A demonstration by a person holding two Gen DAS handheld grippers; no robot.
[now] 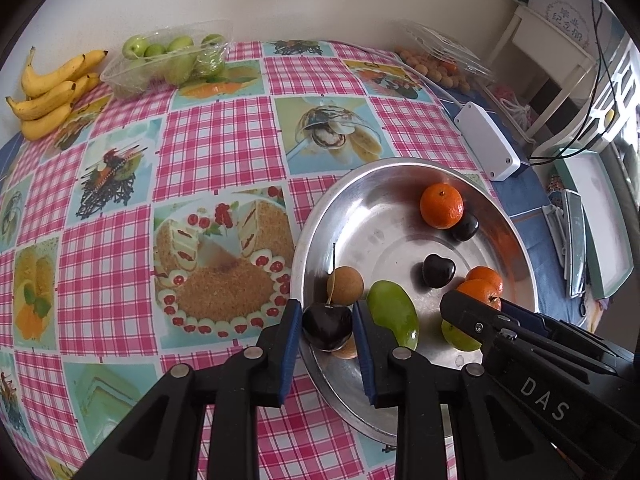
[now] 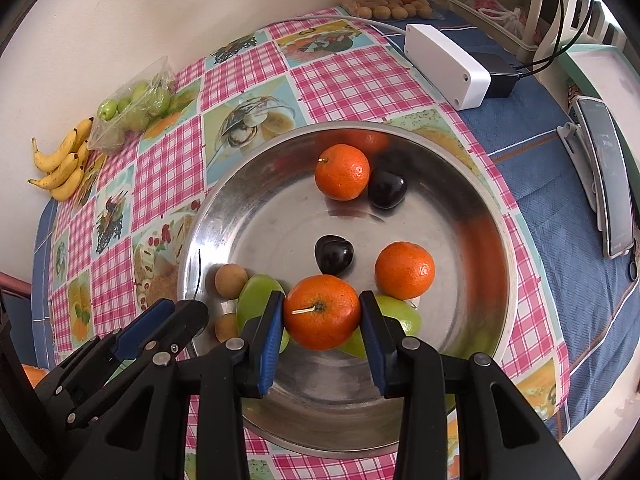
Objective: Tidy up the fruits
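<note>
Nearest me, the left gripper (image 1: pixel 326 330) had its blue ribbed pads on either side of a glossy, dark, heart-shaped cherry (image 1: pixel 327 326) with a thin stem, just inside the near rim of the metal basin (image 2: pixel 460 184). The pads flanked the fruit closely, but a sliver of gap showed on each side, so the cherry seemed loosely framed rather than squeezed.

Beside it, the right gripper (image 2: pixel 322 314) was clamped on a dimpled orange mandarin (image 2: pixel 322 312), both pads pressing its skin, a pale stub of stalk facing up.

Under and around them lay smooth oblong green fruits (image 1: pixel 394 314), and a round, matte, tan longan (image 1: pixel 345 285) sat just beyond the cherry. A second mandarin (image 2: pixel 405 269) rested just right of the held one.

In the middle of the shiny, scuffed basin sat another dark cherry (image 2: pixel 333 255). At the far wall a third mandarin (image 2: pixel 342 172) touched a third cherry (image 2: pixel 386 189).

The basin stood on a glossy pink-checked tablecloth (image 1: pixel 216 136) printed with cakes and desserts. Farther off lay a white plastic box (image 2: pixel 446 65) with a cable, and at the wall a clear crinkled tray of round green fruit (image 1: pixel 168 58), a bunch of yellow bananas (image 1: pixel 54 92) and an open clear box of small tan longans (image 2: pixel 394 8).
</note>
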